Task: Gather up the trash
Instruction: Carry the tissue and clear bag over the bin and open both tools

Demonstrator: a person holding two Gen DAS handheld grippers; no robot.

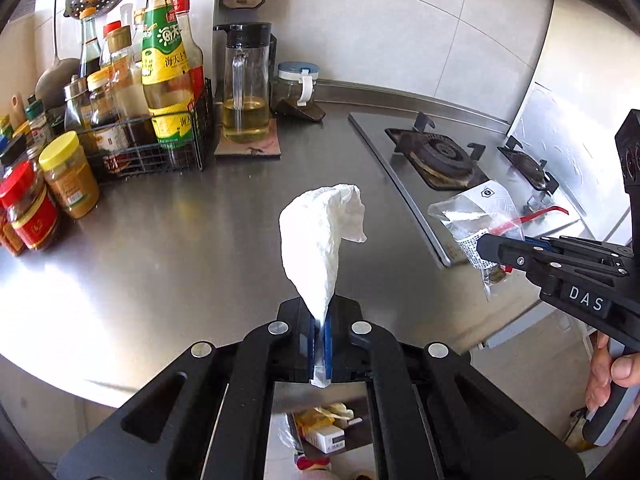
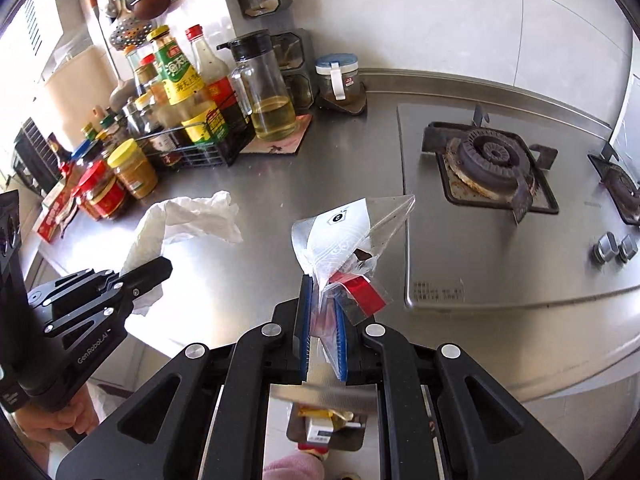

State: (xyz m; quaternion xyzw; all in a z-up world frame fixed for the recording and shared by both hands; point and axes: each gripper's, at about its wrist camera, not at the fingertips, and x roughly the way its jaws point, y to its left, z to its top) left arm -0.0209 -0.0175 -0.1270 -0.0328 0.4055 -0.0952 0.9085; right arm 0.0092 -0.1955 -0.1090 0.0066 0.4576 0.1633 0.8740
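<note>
My left gripper (image 1: 320, 320) is shut on a crumpled white paper tissue (image 1: 320, 232) and holds it above the steel counter (image 1: 180, 240). It also shows in the right wrist view (image 2: 156, 272) with the tissue (image 2: 188, 220). My right gripper (image 2: 322, 300) is shut on a clear plastic bag with a red strip (image 2: 348, 232), held over the counter's front edge. In the left wrist view the right gripper (image 1: 486, 248) and its bag (image 1: 472, 216) are at the right. Below both grippers a bin with trash (image 2: 326, 424) shows.
A wire rack of sauce bottles (image 1: 160, 120) and jars (image 1: 68, 176) stand at the left back. An oil jug (image 1: 244, 88) and a small lidded jar (image 1: 298, 80) stand by the wall. A gas hob (image 2: 492, 168) with knobs (image 2: 616, 248) fills the right.
</note>
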